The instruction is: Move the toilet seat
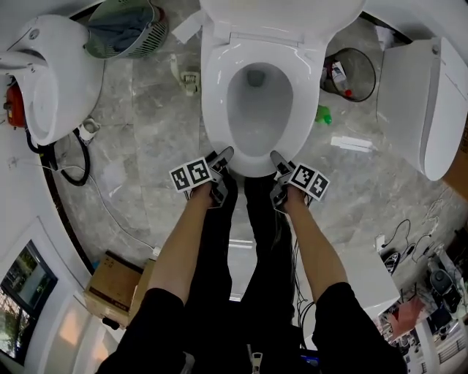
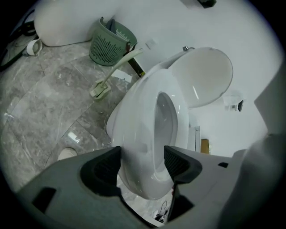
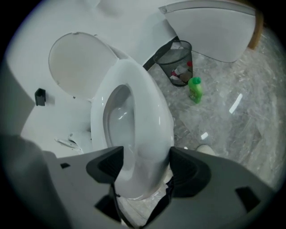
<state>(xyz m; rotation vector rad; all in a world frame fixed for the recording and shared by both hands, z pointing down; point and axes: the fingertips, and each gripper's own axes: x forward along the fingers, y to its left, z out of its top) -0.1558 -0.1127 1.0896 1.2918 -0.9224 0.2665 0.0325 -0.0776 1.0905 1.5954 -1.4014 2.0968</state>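
The white toilet seat (image 1: 213,91) lies down on the bowl, and its lid (image 1: 281,11) stands raised behind it. In the head view my left gripper (image 1: 223,157) and right gripper (image 1: 278,159) both reach the front edge of the seat, one at each side of its tip. In the left gripper view the seat's front rim (image 2: 147,89) shows between the widely parted jaws of the left gripper (image 2: 142,159). The right gripper (image 3: 146,162) likewise straddles the rim (image 3: 149,107) with its jaws wide. I cannot tell whether any pad touches it.
A green basket (image 1: 124,29) and a toilet brush (image 1: 189,79) stand left of the toilet. A black waste bin (image 1: 349,73) and a green bottle (image 1: 323,115) are at its right. Other white fixtures flank the floor at left (image 1: 55,73) and right (image 1: 431,102). A cardboard box (image 1: 113,281) and cables lie near my legs.
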